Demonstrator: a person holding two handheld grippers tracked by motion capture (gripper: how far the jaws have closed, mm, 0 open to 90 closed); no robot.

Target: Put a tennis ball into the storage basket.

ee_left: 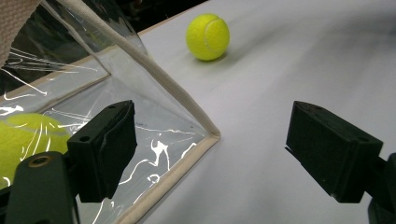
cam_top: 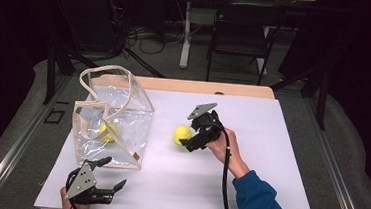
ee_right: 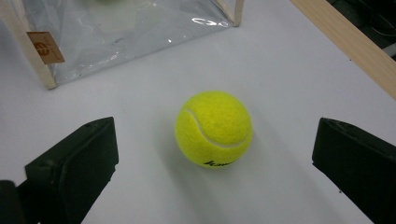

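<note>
A clear plastic tote bag (cam_top: 114, 124) with beige trim stands on the white table at the left, with one yellow tennis ball (cam_top: 107, 131) inside it. A second tennis ball (cam_top: 182, 134) lies on the table to its right. My right gripper (cam_top: 189, 141) is open right beside that ball; in the right gripper view the ball (ee_right: 214, 129) sits between the two jaws, touching neither. My left gripper (cam_top: 112, 171) is open near the bag's front corner; in its own view the bag's trimmed corner (ee_left: 205, 135) lies between the jaws, the inner ball (ee_left: 28, 140) showing through the plastic.
The white table top (cam_top: 269, 156) has free room on the right and front. A wooden strip (cam_top: 210, 88) runs along its far edge. A dark chair (cam_top: 241, 33) and a table leg stand beyond, on the floor with cables.
</note>
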